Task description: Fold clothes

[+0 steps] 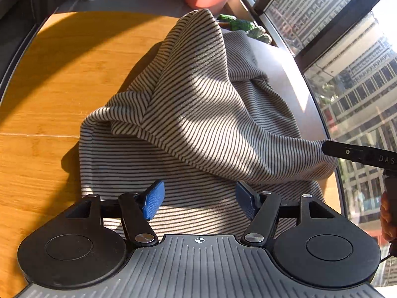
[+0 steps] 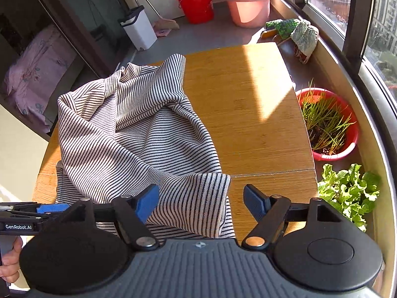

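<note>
black-and-white striped knit garment (image 2: 129, 134) lay rumpled on the sunlit honey-coloured bamboo table (image 2: 250, 114), on a glazed balcony. left gripper (image 1: 199, 200) and right gripper (image 2: 201, 204) both stood spread, pinching nothing. round pink plastic basin (image 2: 247, 2) and red bucket (image 2: 196, 3) sat on the grey floor beyond.

I've got a striped top (image 2: 129, 134) in front of me, cream with thin dark stripes running close together, brighter where sun hits it. Under it the table (image 2: 248, 114) shows a warm honey-yellow wood grain. My left gripper (image 1: 199, 200) is black with blue pads, and the right gripper (image 2: 201, 204) matches, black arms and blue pads, on a grey ribbed body. Further back I see a red bucket (image 2: 196, 3), a pale pink tub (image 2: 247, 3) and a white bin (image 2: 140, 28) with a black lid. At the window side, a red bowl (image 2: 347, 146) holds thin green shoots, beside bright green leafy lettuce (image 2: 347, 191).
</note>
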Available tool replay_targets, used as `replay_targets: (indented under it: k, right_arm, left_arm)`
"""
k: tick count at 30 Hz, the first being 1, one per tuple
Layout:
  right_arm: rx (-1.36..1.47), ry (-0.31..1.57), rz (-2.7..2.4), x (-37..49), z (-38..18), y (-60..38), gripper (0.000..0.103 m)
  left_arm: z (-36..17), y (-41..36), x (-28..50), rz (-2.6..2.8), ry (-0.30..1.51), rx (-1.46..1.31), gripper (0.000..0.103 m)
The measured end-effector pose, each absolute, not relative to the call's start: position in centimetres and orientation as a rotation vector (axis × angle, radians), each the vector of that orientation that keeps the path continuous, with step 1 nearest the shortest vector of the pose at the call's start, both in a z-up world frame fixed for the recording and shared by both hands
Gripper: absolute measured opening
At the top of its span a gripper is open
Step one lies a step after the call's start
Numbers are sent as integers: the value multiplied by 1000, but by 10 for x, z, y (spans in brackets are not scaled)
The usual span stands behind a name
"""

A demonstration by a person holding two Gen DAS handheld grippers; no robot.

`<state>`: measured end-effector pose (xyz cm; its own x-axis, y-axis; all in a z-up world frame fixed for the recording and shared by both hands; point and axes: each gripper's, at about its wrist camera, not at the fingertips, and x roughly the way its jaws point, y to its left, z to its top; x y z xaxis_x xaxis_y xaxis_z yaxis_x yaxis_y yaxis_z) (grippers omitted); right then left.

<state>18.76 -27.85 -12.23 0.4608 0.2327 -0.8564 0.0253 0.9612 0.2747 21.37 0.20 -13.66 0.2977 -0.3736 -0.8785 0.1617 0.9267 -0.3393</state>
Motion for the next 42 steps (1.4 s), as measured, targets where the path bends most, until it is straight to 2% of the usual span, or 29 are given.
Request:
replay_targets:
  k: [1,2,3,9,15,16,17,18,22,29,34,35,37,38,39,42]
  right_arm:
    - [262,1100,134,189,-127,-276,67]
    - [266,1105,155,191,-130,-273,36]
    - [263,1112,190,195,-129,-268,15]
    - [186,922,444,252,-53,-205,11]
    - [273,595,726,337,63,-119,11]
    - [276,570,746,346,72,-109,9]
    - [278,545,766,355,81,-98,2]
    - [261,521,775,364,87,-87,1]
    - [237,572,732,382,74,-77,1]
    - [169,798,588,384,-13,-99,1]
    - [191,875,544,373,-44,-97,4]
    - [187,880,535,368,-47,-99,8]
    - [184,930,462,347,-63,-109,34]
    - [183,954,425,336,-71,-114,58]
    - [181,979,388,325,-79,-119,70]
    - [189,1060,306,285,-101,-131,70]
  left_arm:
    - [-141,4,211,-348,1233,-214,72]
    - [-145,6,207,-337,1248,-228,75]
    - [-150,9,206,-329,1269,-248,77]
    - [-156,20,201,-353,1258,-318,85]
    - [-158,27,199,-330,1251,-389,87]
    - [-159,29,199,-325,1250,-407,88]
    - [-159,31,198,-320,1248,-428,88]
    - [-159,34,198,-315,1246,-448,88]
    - [-163,44,194,-311,1242,-523,89]
    - [-162,51,201,-329,1246,-567,91]
    - [-150,65,211,-272,1234,-552,88]
    - [-144,73,214,-259,1205,-543,88]
    - [-125,95,235,-165,1132,-493,88]
    - [-116,107,246,-115,1093,-467,89]
    - [-106,119,257,-65,1054,-440,90]
    - [-83,151,313,83,1001,-367,95]
